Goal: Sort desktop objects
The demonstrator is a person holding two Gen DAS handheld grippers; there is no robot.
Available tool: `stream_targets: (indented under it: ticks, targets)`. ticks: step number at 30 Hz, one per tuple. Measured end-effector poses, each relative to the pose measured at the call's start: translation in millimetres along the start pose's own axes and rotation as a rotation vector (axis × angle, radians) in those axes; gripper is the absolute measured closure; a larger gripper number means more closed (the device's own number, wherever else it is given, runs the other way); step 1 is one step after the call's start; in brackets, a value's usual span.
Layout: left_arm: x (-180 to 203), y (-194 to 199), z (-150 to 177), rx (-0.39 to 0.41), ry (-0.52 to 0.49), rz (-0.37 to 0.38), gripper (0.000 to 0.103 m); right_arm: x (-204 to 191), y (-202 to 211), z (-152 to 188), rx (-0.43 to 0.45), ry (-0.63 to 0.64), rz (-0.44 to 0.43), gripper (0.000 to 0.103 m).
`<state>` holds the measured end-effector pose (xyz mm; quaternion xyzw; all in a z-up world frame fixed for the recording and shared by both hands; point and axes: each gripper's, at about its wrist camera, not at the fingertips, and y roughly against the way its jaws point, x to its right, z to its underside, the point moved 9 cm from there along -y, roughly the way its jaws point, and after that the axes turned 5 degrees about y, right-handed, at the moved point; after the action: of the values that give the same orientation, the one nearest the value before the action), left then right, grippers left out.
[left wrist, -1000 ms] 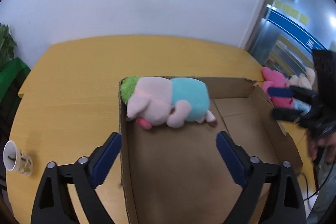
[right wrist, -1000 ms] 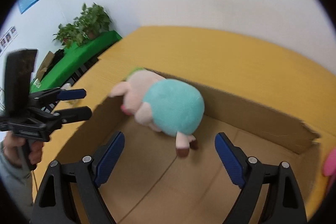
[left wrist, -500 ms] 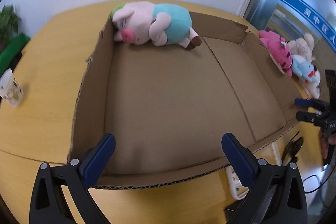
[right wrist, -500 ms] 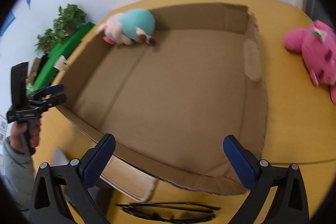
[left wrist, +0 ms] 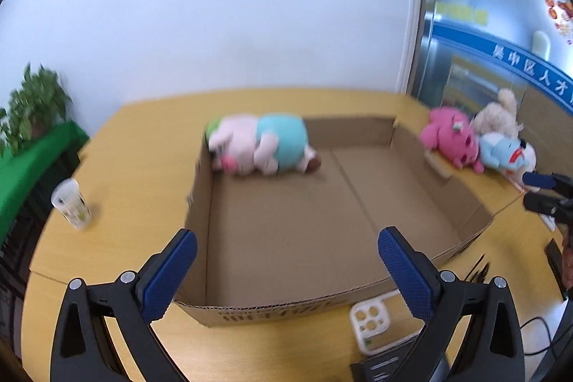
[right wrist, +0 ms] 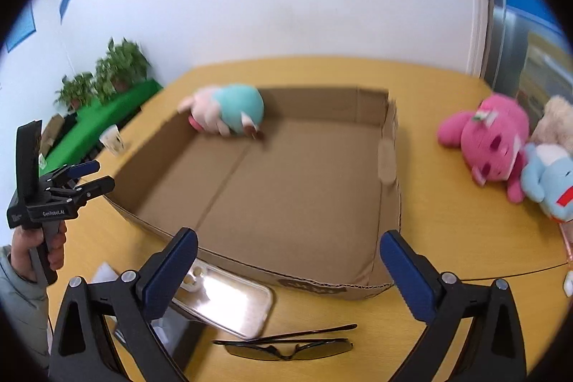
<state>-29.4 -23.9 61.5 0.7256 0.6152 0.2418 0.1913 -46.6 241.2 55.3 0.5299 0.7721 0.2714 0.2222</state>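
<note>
Both my left tongs (left wrist: 286, 260) and right tongs (right wrist: 288, 260) gape, released, before the cardboard box's (left wrist: 286, 305) near rim; pig plush (left wrist: 261, 145) hugs its far-left corner.

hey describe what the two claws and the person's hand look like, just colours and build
Both the left claw and right claw are matte black plastic frames with silver rivets and textured dark blue finger pads. From the right wrist view, the left claw has small white lettering on its side and a pistol-style grip; the person's hand emerges from a grey sleeve.
</note>
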Motion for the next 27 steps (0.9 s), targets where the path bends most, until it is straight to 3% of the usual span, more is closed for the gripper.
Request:
stream_targets:
  ticks: [2,6,10,12,13,14,16,20,21,23,25,27]
  targets:
    - [9.6,20.5,-6.3,0.056,-0.006,0.007,0.000,-4.1,16.3,-2.8,0.050,0.010,0.023,0.001]
    - [26.2,43.6,-2.6,0.082,-0.008,0.045,0.000,-7.7,29.0,4.5,0.092,0.007,0.067,0.001]
    - [24.1,55.8,6.1,0.124,0.034,-0.042,0.000,-17.1,27.3,19.6,0.093,0.026,0.070,0.002]
    - [22.4,64.5,12.1,0.154,0.037,-0.100,0.000,-23.1,25.3,27.8,0.093,0.022,0.034,0.007]
    - [21.9,67.6,16.3,0.164,0.030,-0.130,0.000,-28.0,26.2,31.1,0.098,0.022,0.006,0.019]
    - [22.6,69.2,20.6,0.167,0.017,-0.137,0.000,-34.5,26.7,34.7,0.100,0.028,-0.026,0.037]
    - [27.3,65.2,30.8,0.122,-0.007,-0.096,0.000,-48.6,24.8,43.6,0.082,0.046,-0.104,0.056]
    - [31.4,49.1,58.6,0.002,0.033,-0.003,0.004,-87.3,15.8,74.0,-0.004,0.079,-0.330,0.057]
    - [32.2,44.7,66.7,-0.030,0.047,0.021,0.015,-98.8,12.1,84.6,-0.037,0.104,-0.365,0.055]
    - [35.6,35.2,83.4,-0.108,0.077,0.075,0.031,-120.1,2.6,107.4,-0.105,0.155,-0.410,0.039]
    - [37.4,24.2,99.8,-0.172,0.112,0.099,0.031,-134.0,-3.5,122.9,-0.141,0.175,-0.447,0.031]
    - [39.6,14.8,115.9,-0.233,0.141,0.111,0.024,-146.8,-12.1,136.4,-0.179,0.173,-0.483,0.031]
